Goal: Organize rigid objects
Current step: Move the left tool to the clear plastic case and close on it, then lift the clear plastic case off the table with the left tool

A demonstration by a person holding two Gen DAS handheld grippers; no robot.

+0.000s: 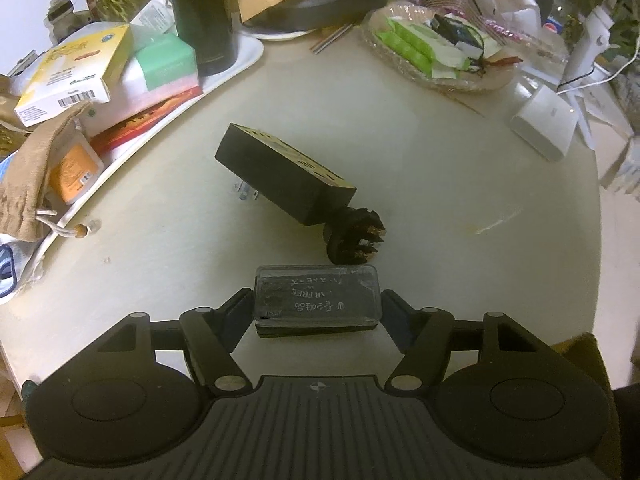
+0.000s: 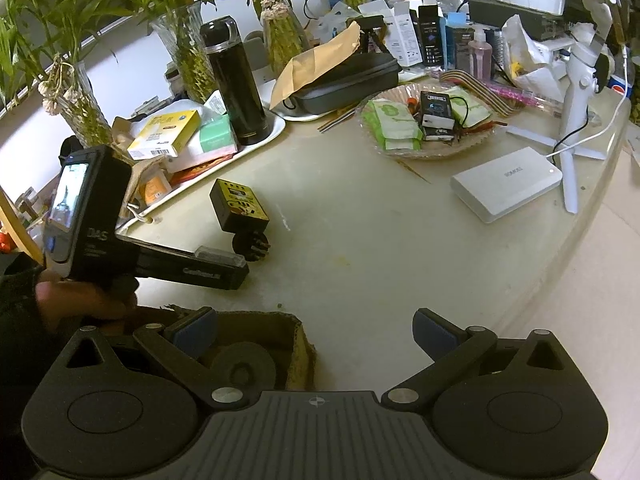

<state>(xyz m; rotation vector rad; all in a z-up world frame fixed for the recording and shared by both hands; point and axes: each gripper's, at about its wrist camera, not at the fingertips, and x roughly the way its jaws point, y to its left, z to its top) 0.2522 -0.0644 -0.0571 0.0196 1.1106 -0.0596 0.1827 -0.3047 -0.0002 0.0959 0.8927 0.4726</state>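
Note:
My left gripper (image 1: pixel 317 300) is shut on a small clear-lidded black case (image 1: pixel 316 298) with white lettering, held just above the round pale table (image 1: pixel 440 208). Just beyond it lies a black power adapter (image 1: pixel 280 172) with a yellow-marked top, and a black toothed mount piece (image 1: pixel 356 236) at its near end. In the right wrist view the left gripper (image 2: pixel 236 264) with the case (image 2: pixel 220 258) sits beside the adapter (image 2: pixel 238 204). My right gripper (image 2: pixel 316 336) is open and empty, hovering over the table's near edge above a brown box (image 2: pixel 276 344).
A white tray (image 1: pixel 240 64) at the left holds boxes, a tissue pack and a black flask (image 2: pixel 236 84). A glass dish (image 2: pixel 424 124) of packets stands at the back right. A white power bank (image 2: pixel 506 184) and a white stand (image 2: pixel 580 80) are at the right.

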